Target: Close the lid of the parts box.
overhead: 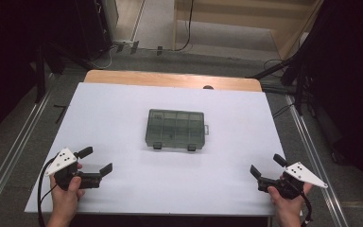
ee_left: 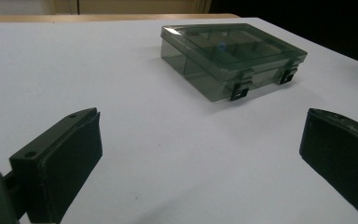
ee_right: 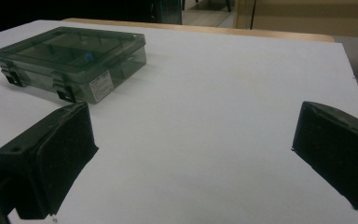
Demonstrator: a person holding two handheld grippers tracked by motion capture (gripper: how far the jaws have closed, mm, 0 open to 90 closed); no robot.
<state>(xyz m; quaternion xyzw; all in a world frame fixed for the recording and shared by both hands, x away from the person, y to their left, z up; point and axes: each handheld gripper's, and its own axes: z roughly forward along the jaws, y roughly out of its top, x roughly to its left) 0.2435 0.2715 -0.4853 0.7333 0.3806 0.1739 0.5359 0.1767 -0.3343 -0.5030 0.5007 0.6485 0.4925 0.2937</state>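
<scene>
Looking down from the high view: lying flat at the middle of the white-covered wooden table, a translucent smoky-grey plastic compartment box with its lid closed and two dark latches facing the near edge. Hovering well to the near-left of that box, the left gripper, gripped in the person's left hand, jaws spread wide apart and clamping nothing, white three-cornered plate on top. Hovering well to the near-right of the box, the right gripper, gripped in the person's right hand, jaws likewise parted and empty, pointing inward toward the box. Showing beyond the box, a bare strip of wooden tabletop at the far edge. Looking along the left gripper view: two black padded jaws rising at the lower corners, standing wide apart with only white table surface between them, the grey box sitting ahead and to the right, well apart from both jaws, latches turned toward the camera. Looking along the right gripper view: black jaws again spread wide, nothing between them, the same box resting ahead at the upper left, just beyond the left-hand jaw without touching it, a small white label showing on its side wall.
</scene>
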